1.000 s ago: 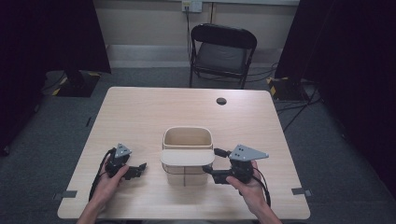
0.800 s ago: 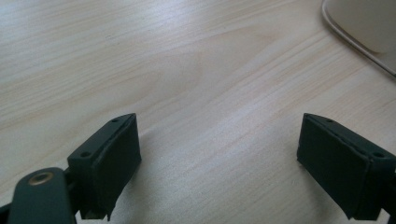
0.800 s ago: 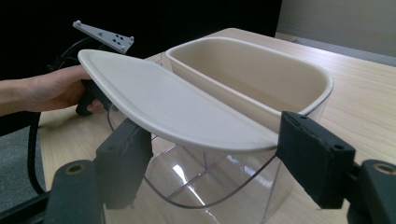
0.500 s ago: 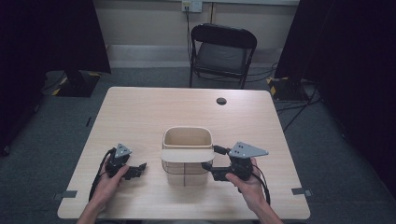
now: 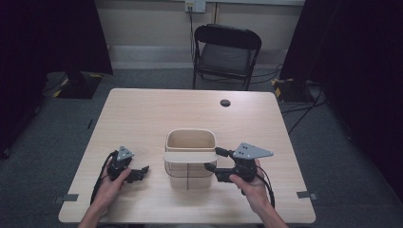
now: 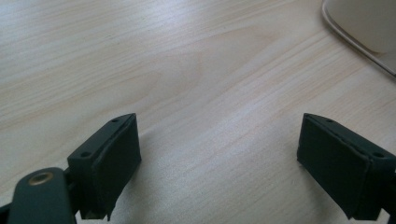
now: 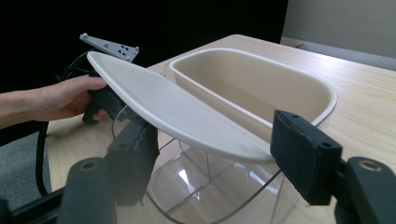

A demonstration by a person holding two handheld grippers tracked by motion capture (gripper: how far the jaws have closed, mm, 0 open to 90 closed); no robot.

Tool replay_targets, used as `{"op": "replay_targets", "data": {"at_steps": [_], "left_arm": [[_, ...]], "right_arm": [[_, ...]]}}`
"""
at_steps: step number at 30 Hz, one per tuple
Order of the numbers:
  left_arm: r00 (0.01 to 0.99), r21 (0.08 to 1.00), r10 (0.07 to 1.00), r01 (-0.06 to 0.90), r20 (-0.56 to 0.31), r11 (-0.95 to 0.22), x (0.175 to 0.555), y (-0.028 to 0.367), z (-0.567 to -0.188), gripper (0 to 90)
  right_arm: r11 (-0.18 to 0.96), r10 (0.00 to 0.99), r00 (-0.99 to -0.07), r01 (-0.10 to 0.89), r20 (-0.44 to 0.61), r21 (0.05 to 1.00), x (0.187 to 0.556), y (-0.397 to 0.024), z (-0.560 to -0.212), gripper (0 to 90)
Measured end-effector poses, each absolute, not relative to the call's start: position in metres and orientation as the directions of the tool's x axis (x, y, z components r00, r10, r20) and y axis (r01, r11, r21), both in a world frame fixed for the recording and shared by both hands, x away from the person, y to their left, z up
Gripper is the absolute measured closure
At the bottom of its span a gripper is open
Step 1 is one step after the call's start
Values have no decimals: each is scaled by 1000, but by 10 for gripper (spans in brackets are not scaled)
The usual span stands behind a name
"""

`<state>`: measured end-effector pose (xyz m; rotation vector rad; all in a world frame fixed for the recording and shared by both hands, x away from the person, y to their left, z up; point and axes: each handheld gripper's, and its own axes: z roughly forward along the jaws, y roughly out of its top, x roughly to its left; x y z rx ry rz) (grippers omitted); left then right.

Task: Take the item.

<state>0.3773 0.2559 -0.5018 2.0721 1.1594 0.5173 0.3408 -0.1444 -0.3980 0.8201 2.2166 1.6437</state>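
Hands came in from the bottom of the high view, each with a gripper on the wooden table point(image 5: 157, 109). The left gripper point(image 5: 141, 172) lay beside a clear container point(image 5: 190, 168) with a beige insert point(image 5: 191, 140), well apart from it, while the right gripper point(image 5: 212, 159) reached at the container's right side by its flat beige lid point(image 5: 190, 156).

Along the left gripper's jaws, the pads point(image 6: 114, 158) stood wide apart over bare wood, holding nothing; the container's base point(image 6: 369, 28) showed at the top right corner.

Along the right gripper's jaws, which had just been closing, the lid point(image 7: 173, 109) lay tilted across the container's point(image 7: 215, 186) near half, its edge between the half-closed pads point(image 7: 303, 154) but not gripped. The left hand point(image 7: 65, 95) showed beyond.
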Motion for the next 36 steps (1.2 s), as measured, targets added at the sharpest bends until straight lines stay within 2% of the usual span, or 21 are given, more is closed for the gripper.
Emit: {"op": "replay_targets", "data": {"at_steps": [26, 36], "left_arm": [[520, 735, 854, 576, 7, -357, 377, 256, -502, 128], [520, 735, 854, 577, 5, -355, 377, 256, -502, 128]], "right_arm": [[193, 560, -815, 303, 148, 933, 348, -144, -393, 406], [192, 564, -813, 302, 147, 934, 349, -142, -393, 408]]}}
